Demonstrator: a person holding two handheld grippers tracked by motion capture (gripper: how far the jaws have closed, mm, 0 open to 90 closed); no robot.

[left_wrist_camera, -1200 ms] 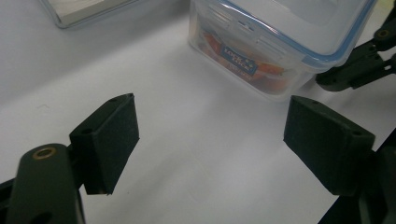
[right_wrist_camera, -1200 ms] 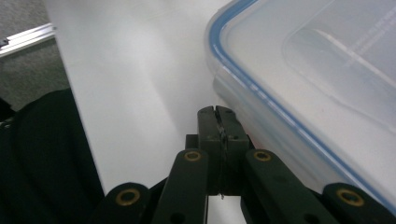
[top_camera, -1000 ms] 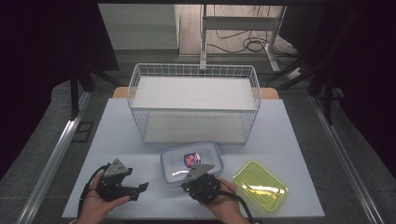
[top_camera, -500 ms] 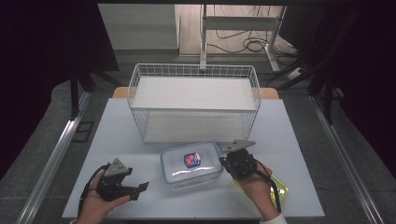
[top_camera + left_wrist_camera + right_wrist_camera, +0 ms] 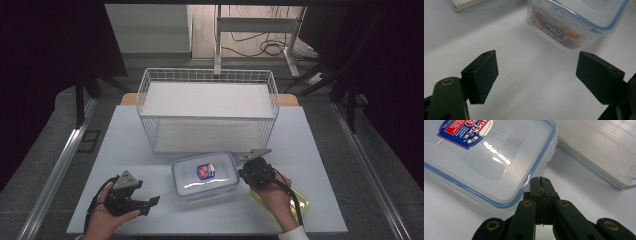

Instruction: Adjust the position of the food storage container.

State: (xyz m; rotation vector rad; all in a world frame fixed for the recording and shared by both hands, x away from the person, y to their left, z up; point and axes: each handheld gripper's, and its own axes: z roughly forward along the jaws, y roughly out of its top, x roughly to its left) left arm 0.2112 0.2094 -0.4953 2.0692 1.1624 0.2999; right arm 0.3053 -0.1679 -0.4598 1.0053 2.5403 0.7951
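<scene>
I have my right gripper (image 5: 248, 169) clenched tight with nothing between the jaws, its tip just beside the right edge of the clear lock-lid food container (image 5: 206, 175). In the right gripper view the closed tip (image 5: 540, 185) sits right at the blue-sealed rim of the container (image 5: 486, 157), near the side latch tab (image 5: 551, 153), though I cannot tell whether it actually touches. The container stands in front of the white wire basket (image 5: 272, 95), lid on, a red and blue label on top. A yellow-green lid (image 5: 295, 200) lies to the container's right, mostly under my right hand.

My left gripper (image 5: 145, 204) rests to the container's left, well apart from it, jaws spread and empty; in the left gripper view the container (image 5: 574, 22) sits beyond the two pads (image 5: 485, 75).

As I judge it, the step in hand is working that right-side latch with the closed tip. To do it well, I should hook the tip under the tab's lower edge and lever outward, not push sideways on the wall, since the light container would slide across the smooth table. Bringing my left gripper against the opposite side would brace it. The pressure should be small and steady, so the tip does not skid off the glossy plastic.
</scene>
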